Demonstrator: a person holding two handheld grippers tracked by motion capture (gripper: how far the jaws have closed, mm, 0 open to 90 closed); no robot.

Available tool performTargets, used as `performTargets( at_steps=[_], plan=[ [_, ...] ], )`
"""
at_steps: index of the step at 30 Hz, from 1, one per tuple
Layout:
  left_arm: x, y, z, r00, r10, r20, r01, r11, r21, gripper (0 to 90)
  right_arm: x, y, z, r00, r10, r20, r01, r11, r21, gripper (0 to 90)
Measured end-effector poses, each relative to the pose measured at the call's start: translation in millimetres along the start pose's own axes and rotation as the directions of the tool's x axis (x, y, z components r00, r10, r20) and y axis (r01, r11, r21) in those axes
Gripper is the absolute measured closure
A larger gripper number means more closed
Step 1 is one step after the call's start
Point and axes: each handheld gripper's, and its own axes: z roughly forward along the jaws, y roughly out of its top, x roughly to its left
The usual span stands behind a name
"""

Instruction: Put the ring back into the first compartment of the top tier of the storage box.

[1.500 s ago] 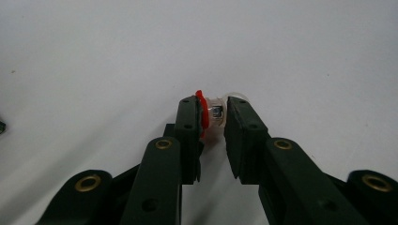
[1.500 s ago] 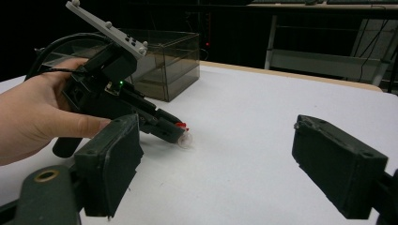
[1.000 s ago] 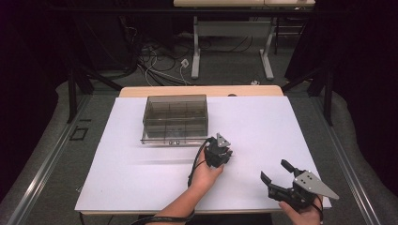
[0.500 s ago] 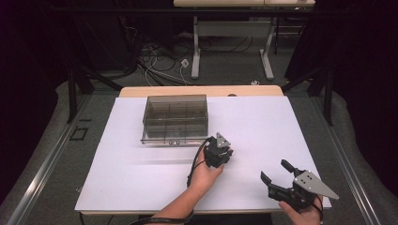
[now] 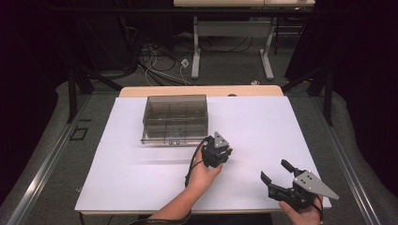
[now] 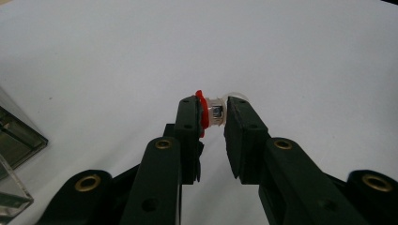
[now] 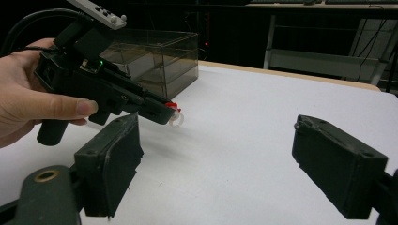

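Left claw point(image 6: 213, 115) closed on a small clear plug with a red rim point(image 6: 213, 112), pinched crosswise between the two pads — red rim against one pad, clear end against the other; held at the very tips, presumably so that the piece stays visible and can be set down without the claw fouling anything beneath. Raised clear of the white table point(image 5: 263, 126), with a faint shadow on the sheet under the tips; same grip seen side-on from the right gripper view, the plug point(image 7: 174, 115) jutting from the end of the left claw point(image 7: 164, 112), a bare hand point(image 7: 33, 101) wrapped round the handle behind it.

Smoky plastic box with compartments point(image 5: 175, 117) just beyond and to one side of the left claw point(image 5: 221, 149), near but not touching; judged the likely source or destination of the plug — which of the two cannot be told from this moment alone; lid state unclear.

Right claw point(image 5: 273, 172) spread wide and empty, low by the near edge of the table, well apart from the left claw and pointed toward it; pads point(image 7: 115, 159) framing open table with nothing between them; probably parked out of the way, or kept ready to receive or steady the piece.

Plug small and smooth: light squeeze judged enough, slip or twist the chief risk.
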Motion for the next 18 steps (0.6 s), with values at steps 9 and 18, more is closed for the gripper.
performTargets(
  at_steps=[9,18],
  plan=[
    [-1.5,5.4,-10.0,0.9999,0.007,0.009,-0.007,0.9994,-0.035,75.4,0.0,-0.1,0.0,1.0,0.002,0.005,-0.002,1.0,0.001,15.2],
    [-2.7,12.6,-21.1,0.9998,0.005,0.021,-0.004,0.9967,-0.081,75.3,0.2,0.0,-0.1,1.0,-0.003,-0.001,0.003,1.0,0.0,15.2]
  ],
)
